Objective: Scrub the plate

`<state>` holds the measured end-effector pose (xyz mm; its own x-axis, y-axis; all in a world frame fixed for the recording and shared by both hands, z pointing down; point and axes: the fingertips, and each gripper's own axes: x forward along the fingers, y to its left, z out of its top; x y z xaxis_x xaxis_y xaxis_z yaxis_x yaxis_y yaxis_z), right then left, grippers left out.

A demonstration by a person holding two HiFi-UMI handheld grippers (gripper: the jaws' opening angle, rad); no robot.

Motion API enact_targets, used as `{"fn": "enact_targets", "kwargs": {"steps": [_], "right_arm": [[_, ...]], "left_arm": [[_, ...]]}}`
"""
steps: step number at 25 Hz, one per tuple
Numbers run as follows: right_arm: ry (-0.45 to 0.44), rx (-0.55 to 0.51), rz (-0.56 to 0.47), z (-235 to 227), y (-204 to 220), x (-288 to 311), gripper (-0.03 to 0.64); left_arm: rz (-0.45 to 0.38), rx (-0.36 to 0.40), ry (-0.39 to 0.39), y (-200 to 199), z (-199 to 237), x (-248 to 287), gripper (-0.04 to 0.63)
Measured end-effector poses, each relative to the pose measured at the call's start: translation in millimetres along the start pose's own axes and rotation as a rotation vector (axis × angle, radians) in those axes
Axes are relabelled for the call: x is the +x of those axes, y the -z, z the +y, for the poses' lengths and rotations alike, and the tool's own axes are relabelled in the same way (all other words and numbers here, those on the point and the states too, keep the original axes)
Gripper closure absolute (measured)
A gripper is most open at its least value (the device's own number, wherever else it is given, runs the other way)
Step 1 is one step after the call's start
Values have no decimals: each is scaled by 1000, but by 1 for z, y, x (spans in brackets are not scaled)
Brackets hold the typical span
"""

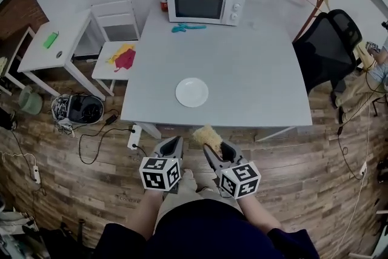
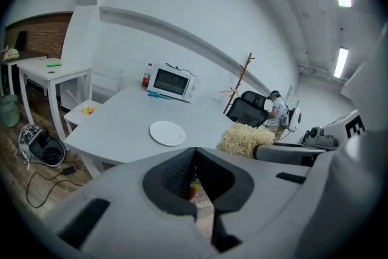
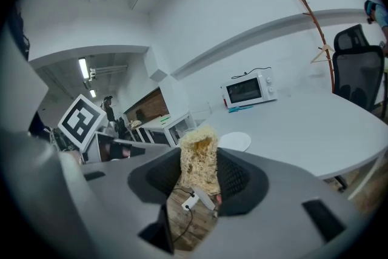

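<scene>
Two handheld grippers above a wooden floor (image 1: 303, 179), just short of a white table (image 1: 254, 76).
The left gripper (image 1: 174, 141) is closed on nothing; the right gripper (image 1: 211, 147) clamps a straw-coloured scrubber (image 1: 206, 135). The plate (image 1: 192, 92) lies near the table's front edge; a microwave (image 1: 206, 4) stands behind it.

Rough fibrous scrubber (image 1: 207, 136), smooth plate (image 1: 192, 93), matt table (image 1: 248, 70), wooden floor (image 1: 327, 167)
</scene>
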<state>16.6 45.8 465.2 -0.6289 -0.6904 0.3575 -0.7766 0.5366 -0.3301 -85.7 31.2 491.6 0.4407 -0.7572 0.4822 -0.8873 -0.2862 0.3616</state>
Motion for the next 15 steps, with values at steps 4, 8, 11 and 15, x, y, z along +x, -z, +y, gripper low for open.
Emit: {"fn": "enact_targets", "kwargs": {"steps": [4,8,11,15], "right_arm": [[-15,-14,-2,6,10,-32,446],[-9,-46,-9,8,20,-57,446],[-8,-54,-17,8,23,-71,446],[-15,-63,-33,10,21,-81,446]], "left_arm": [[-2,-15,-12,21,-23,-17,578],[-6,-16,-21,39,-43,-30,578],[-11,-14,-22,46,-56,-35,578],[-22,-2,-26,48,-66,-42,578]]}}
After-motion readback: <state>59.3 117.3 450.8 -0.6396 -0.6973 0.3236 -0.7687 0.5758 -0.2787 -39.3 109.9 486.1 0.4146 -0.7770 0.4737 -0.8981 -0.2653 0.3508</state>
